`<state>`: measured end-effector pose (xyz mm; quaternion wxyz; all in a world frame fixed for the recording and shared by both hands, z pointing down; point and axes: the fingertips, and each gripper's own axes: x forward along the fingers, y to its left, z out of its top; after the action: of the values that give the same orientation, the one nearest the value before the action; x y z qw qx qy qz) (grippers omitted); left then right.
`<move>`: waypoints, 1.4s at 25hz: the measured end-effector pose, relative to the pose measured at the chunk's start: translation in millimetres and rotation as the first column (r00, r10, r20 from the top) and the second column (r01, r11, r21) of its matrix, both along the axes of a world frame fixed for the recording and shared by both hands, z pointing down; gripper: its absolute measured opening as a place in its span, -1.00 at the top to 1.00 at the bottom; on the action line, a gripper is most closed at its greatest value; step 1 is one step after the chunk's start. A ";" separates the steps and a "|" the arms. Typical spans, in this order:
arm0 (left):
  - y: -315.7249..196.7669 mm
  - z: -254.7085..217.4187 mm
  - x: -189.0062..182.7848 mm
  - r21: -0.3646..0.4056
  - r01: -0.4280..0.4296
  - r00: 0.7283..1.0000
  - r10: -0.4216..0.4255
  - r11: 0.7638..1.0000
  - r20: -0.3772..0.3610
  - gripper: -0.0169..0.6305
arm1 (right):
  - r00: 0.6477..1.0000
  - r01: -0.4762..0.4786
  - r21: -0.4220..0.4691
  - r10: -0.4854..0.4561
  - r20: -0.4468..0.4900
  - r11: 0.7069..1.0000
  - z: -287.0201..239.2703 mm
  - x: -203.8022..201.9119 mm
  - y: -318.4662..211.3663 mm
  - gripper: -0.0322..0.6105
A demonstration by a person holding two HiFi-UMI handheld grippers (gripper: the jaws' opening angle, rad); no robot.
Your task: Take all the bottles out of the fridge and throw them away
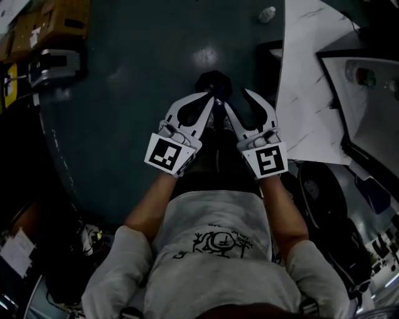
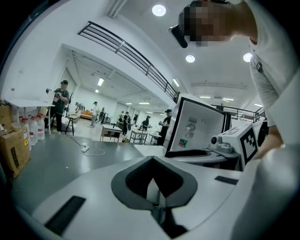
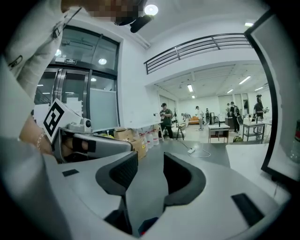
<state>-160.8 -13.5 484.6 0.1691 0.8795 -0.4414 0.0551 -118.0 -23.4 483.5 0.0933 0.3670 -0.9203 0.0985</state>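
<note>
Smooth white plastic shells and matt dark pads of the left gripper and right gripper, a soft cloth T-shirt, a glossy, lamp-reflecting floor, brown cardboard boxes.

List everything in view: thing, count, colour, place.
Cardboard boxes: several, brown, floor at the head view's upper left.
Jugs: a few, white, on the floor beside the boxes.
Small bottle: one, pale, on the floor at the head view's top.
Cable: one, white, lying on the grey floor.
Marbled surface: one, white, to the person's right.
Fridge: one, white with a dark frame, beyond the marbled surface.
Background people: several, dark clothes, far end of the hall.
Shirt: one, pale grey with a print, on the person.
Left gripper: one, white with dark pads, jaws shut, empty.
Right gripper: one, white with dark pads, jaws apart, empty.
</note>
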 end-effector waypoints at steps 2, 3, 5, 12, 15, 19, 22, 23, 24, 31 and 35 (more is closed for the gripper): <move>1.4 -21.5 3.7 0.008 -0.007 1.000 0.007 1.000 -0.014 0.91 | 1.000 -0.007 0.013 0.007 0.009 1.000 -23.5 2.4 0.8 0.34; 2.0 -32.6 6.4 0.015 -0.012 1.000 0.012 1.000 -0.019 0.91 | 1.000 -0.012 0.018 0.011 0.015 1.000 -34.8 4.5 1.1 0.36; 2.8 -55.0 12.2 0.031 -0.024 0.999 0.025 0.999 -0.028 0.91 | 0.999 -0.025 0.027 0.024 0.032 0.999 -58.0 9.2 1.7 0.39; 5.6 -115.8 21.0 0.023 -0.082 0.995 0.083 0.996 -0.054 0.91 | 0.995 -0.082 0.055 0.079 0.052 0.995 -131.3 17.5 12.6 0.47; 4.3 -140.3 29.2 0.044 -0.109 0.992 0.112 0.993 -0.062 0.91 | 0.993 -0.108 0.056 0.105 0.050 0.993 -150.3 26.5 15.9 0.50; 10.2 -165.7 39.1 0.057 -0.157 0.983 0.161 0.986 -0.089 0.91 | 0.993 -0.115 0.067 0.112 0.044 0.991 -170.6 31.8 23.1 0.53; 14.1 -182.7 50.6 0.071 -0.194 0.975 0.200 0.978 -0.098 0.91 | 0.991 -0.130 0.042 0.130 0.018 0.991 -182.8 41.7 31.6 0.56; 15.5 -187.8 55.3 0.077 -0.207 0.971 0.214 0.975 -0.101 0.91 | 0.990 -0.140 0.041 0.140 0.010 0.989 -188.0 46.0 34.3 0.57; 16.9 -192.3 60.2 0.081 -0.222 0.968 0.229 0.972 -0.103 0.91 | 0.988 -0.152 0.044 0.152 0.008 0.987 -193.8 50.4 36.5 0.57; 26.8 -213.2 107.9 0.100 -0.340 0.931 0.350 0.935 -0.106 0.91 | 0.967 -0.253 0.031 0.253 0.000 0.967 -214.2 93.2 54.7 0.60; 35.2 -224.6 139.9 0.117 -0.398 0.906 0.410 0.910 -0.109 0.91 | 0.953 -0.303 0.030 0.304 -0.009 0.952 -223.5 120.9 68.1 0.60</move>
<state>-20.9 21.7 260.1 0.1422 0.9603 -0.2397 0.0105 3.0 44.7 259.9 0.0779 0.5059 -0.8537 0.0963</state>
